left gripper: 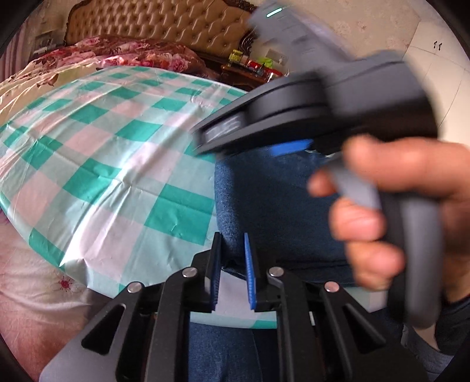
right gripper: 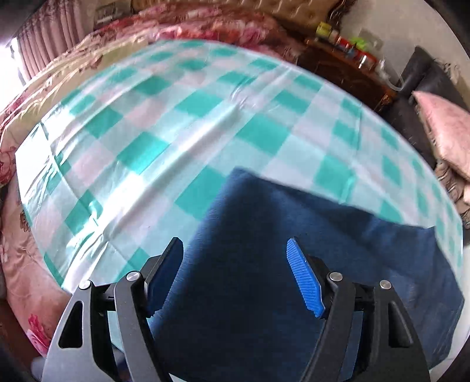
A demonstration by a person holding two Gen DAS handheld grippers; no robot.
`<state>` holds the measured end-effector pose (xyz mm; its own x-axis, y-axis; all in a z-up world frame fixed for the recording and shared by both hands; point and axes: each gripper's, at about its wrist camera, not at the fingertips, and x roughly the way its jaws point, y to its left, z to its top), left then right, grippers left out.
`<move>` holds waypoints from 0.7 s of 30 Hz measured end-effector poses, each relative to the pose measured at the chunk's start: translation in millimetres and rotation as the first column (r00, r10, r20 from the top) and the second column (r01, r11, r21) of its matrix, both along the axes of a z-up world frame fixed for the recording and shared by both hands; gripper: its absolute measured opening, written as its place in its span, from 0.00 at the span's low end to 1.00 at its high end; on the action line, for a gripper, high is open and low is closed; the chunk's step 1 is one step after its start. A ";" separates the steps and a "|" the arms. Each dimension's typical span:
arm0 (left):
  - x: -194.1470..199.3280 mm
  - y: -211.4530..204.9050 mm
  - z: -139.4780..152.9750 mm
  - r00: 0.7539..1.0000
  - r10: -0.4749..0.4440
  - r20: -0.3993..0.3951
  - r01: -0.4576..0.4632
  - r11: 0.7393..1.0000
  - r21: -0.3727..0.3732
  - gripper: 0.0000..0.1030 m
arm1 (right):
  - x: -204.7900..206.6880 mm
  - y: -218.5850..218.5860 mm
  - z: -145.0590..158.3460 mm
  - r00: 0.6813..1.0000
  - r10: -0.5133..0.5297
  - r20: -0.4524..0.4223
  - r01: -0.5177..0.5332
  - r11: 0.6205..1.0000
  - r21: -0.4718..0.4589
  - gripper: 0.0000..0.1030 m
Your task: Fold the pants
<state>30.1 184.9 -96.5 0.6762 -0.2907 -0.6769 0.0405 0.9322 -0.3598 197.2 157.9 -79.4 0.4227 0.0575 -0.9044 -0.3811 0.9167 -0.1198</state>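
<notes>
The dark blue pants (right gripper: pixel 279 235) lie folded on a table under a green and white checked cloth (right gripper: pixel 176 132). In the right wrist view my right gripper (right gripper: pixel 233 244) hangs just above the pants. It is open wide and its blue pads touch nothing. In the left wrist view my left gripper (left gripper: pixel 231 236) is at the near edge of the pants (left gripper: pixel 264 205). Its jaws stand narrow, shut on the fabric's edge. The right gripper's blurred body, held by a person's hand (left gripper: pixel 396 211), covers the right part of that view and hides the rest of the pants there.
A bed with a floral quilt (left gripper: pixel 132 55) and a tufted headboard (left gripper: pixel 152 23) stands behind the table. A dark nightstand (right gripper: pixel 346 70) bearing small items is at the back right. A dark sofa with a pink cushion (right gripper: pixel 446 129) is at the right, curtains (right gripper: pixel 50 38) at the left.
</notes>
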 end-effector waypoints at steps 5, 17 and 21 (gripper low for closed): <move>-5.3 0.1 2.8 0.999 -0.021 0.041 0.022 0.999 -0.039 0.13 | 2.4 6.1 -12.0 1.000 -0.014 -0.011 0.014 1.000 -0.007 0.61; -2.8 10.9 -2.0 0.999 0.031 0.025 -0.027 0.990 -0.137 0.45 | 1.7 -0.8 -14.0 0.999 -0.029 0.042 0.030 0.999 -0.011 0.22; 0.9 16.0 -11.0 0.999 0.038 0.004 -0.036 0.974 -0.223 0.54 | 2.3 -6.4 -9.7 0.999 -0.031 0.044 0.031 0.999 0.010 0.19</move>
<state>31.1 200.9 -107.6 0.6946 -0.4082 -0.5924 0.0109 0.8293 -0.5587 199.5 151.5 -89.1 0.4642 0.0525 -0.8842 -0.3470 0.9292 -0.1270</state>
